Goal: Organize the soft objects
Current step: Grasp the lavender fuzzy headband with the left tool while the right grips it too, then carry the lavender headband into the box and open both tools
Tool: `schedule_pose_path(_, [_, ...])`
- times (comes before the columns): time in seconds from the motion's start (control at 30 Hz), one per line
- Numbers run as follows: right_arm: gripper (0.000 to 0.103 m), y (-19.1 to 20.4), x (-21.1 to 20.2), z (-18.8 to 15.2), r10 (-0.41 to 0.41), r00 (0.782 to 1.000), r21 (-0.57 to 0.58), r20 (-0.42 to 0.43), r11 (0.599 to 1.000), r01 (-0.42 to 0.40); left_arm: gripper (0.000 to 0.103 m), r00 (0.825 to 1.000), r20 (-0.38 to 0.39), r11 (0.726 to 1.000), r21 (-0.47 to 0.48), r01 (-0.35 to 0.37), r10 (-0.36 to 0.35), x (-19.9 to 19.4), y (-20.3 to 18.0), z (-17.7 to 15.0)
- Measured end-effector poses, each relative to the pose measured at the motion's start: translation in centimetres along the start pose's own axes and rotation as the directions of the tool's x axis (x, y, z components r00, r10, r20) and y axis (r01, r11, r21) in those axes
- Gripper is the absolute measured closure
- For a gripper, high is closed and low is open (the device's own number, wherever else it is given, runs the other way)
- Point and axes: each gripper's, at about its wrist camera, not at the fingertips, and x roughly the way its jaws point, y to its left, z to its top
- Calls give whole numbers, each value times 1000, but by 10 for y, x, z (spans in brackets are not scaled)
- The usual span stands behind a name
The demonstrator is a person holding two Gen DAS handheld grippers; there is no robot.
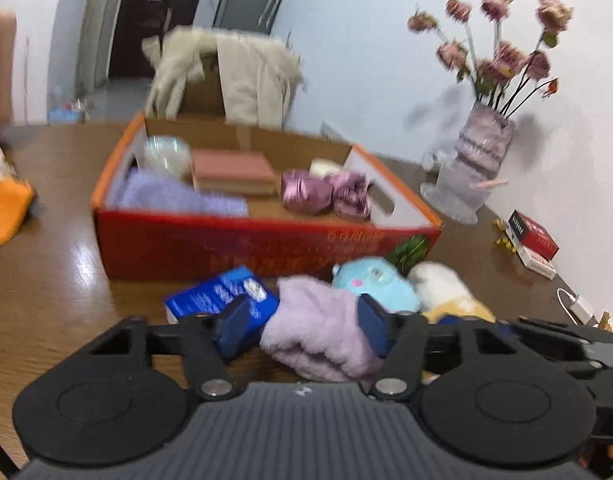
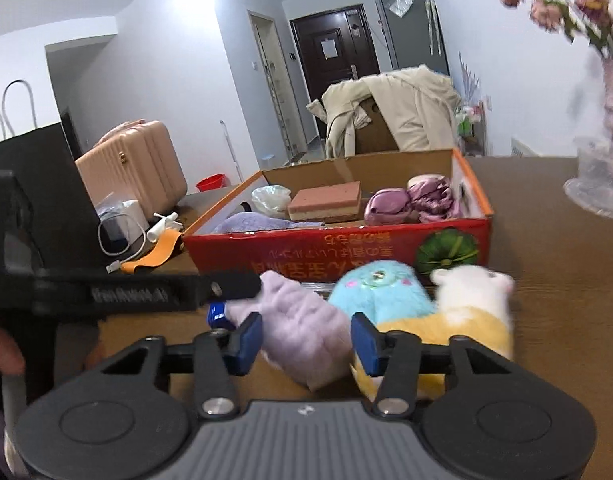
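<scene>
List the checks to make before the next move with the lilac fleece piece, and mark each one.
1. Lilac fleece piece sits between the left gripper pads: ok.
2. Right gripper straddles the same piece: ok.
3. Either grip firm: cannot tell, the picture is blurred.
4. Blue plush toy clear of the piece: not ok, it lies against it.
5. Cardboard box has bare floor between the lavender towel and the pink satin bundles: ok.
</scene>
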Motion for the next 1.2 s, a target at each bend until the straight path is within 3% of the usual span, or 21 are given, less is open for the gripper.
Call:
schedule_pose_path(0.03, [58, 0, 9, 0, -8, 1000, 2, -15, 1000, 8, 69, 999, -25, 999, -21, 25, -25, 7, 5, -2])
schedule_pose_path(0.1, [59, -1, 24, -3, -25, 999, 2, -37, 1000, 25, 72, 998, -44, 997, -56, 52, -55, 14, 14, -6])
schedule_pose_path(0.2, [69, -2, 31, -6, -24, 999, 7, -28, 1000, 24, 85, 996, -41, 993, -86, 76, -80, 13, 22, -9])
schedule_pose_path(0.3, [79, -4, 28, -5, -26, 1000, 16, -8, 1000, 26, 90, 995, -37, 991, -99, 89, -93, 8, 22, -10])
schedule_pose_path(0.5, [82, 10, -1, -1, -2, 1000, -23, 23, 1000, 2, 91, 996, 20, 991, -100, 88, -87, -30, 10, -16])
schedule_pose_path(0.87, [82, 40, -106, -23, 49, 996, -104, 78, 994, -40, 91, 987, 125, 991, -78, 111, -101, -128, -43, -60])
schedule_pose_path(1.2, [82, 39, -148, -31, 36, 992, -119, 125, 993, -21, 91, 981, 157, 992, -31, 122, -116, -151, -74, -66])
